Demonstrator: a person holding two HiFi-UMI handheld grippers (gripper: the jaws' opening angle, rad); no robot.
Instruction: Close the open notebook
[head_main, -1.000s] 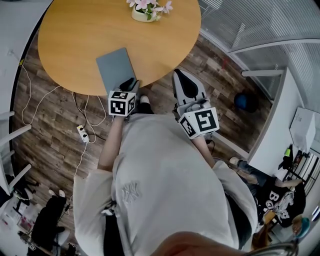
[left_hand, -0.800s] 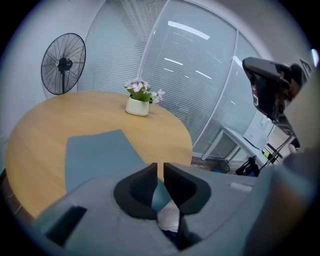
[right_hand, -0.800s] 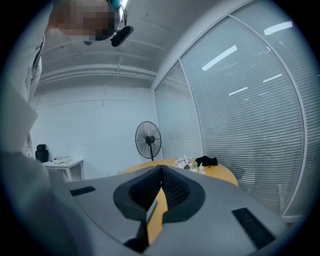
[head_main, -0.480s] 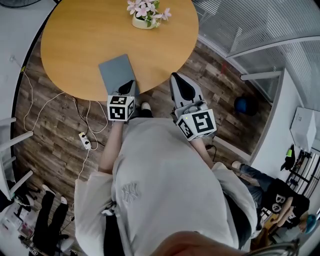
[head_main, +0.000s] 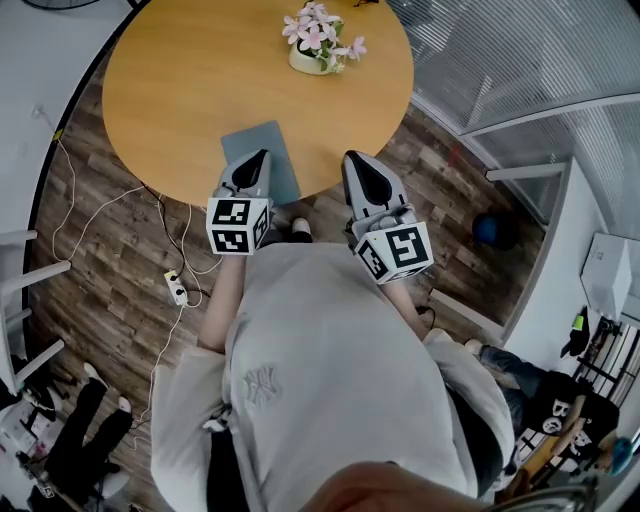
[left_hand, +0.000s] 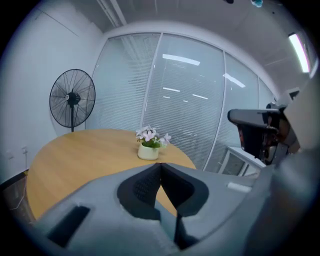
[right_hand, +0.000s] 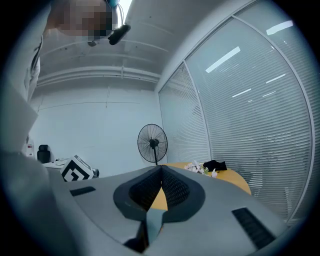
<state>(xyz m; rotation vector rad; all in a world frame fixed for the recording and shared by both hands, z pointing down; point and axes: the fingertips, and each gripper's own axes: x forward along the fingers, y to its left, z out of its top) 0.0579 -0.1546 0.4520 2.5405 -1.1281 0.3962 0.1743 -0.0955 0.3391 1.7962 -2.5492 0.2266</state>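
Observation:
A grey notebook (head_main: 275, 160) lies shut and flat near the front edge of the round wooden table (head_main: 200, 80). My left gripper (head_main: 262, 154) hovers over the notebook's near part with its jaws shut and nothing between them; in the left gripper view its tips (left_hand: 160, 164) meet, pointing across the table toward the flower pot (left_hand: 148, 150). My right gripper (head_main: 351, 156) is to the right of the notebook at the table's edge. Its jaws (right_hand: 161, 167) also meet and hold nothing.
A white pot of pink flowers (head_main: 318, 45) stands at the table's far side. A standing fan (left_hand: 72, 98) is behind the table. Cables and a power strip (head_main: 176, 288) lie on the wood floor to the left. A glass wall with blinds (head_main: 520, 60) runs on the right.
My left gripper has lifted up off the notebook's near corner and now points more level. The right gripper has shifted slightly. The notebook has not moved on the table.

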